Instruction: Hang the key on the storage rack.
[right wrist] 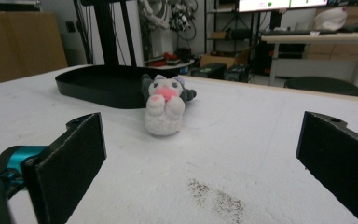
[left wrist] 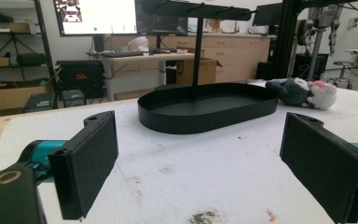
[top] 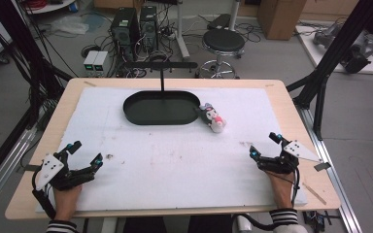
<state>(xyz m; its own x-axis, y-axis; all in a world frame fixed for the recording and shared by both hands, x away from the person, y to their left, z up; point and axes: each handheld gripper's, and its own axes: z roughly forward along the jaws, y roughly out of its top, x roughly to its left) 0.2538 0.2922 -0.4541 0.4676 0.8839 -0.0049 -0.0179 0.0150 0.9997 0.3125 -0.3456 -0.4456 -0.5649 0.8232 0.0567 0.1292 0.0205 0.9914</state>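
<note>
Beside the black tray (top: 161, 108), touching its right end, a small plush toy (top: 212, 117) lies on the tabletop (top: 184, 155). It looks light and soft; squeeze its round white body. Both tongs, left (top: 84, 154) and right (top: 263, 144), stand wide open and hold nothing.

Both hands rest near the white-covered wooden table's (top: 175, 165) near edge: left gripper (top: 85, 154) at its left corner, right gripper (top: 263, 144) at its right, jaws spread wide.
</note>
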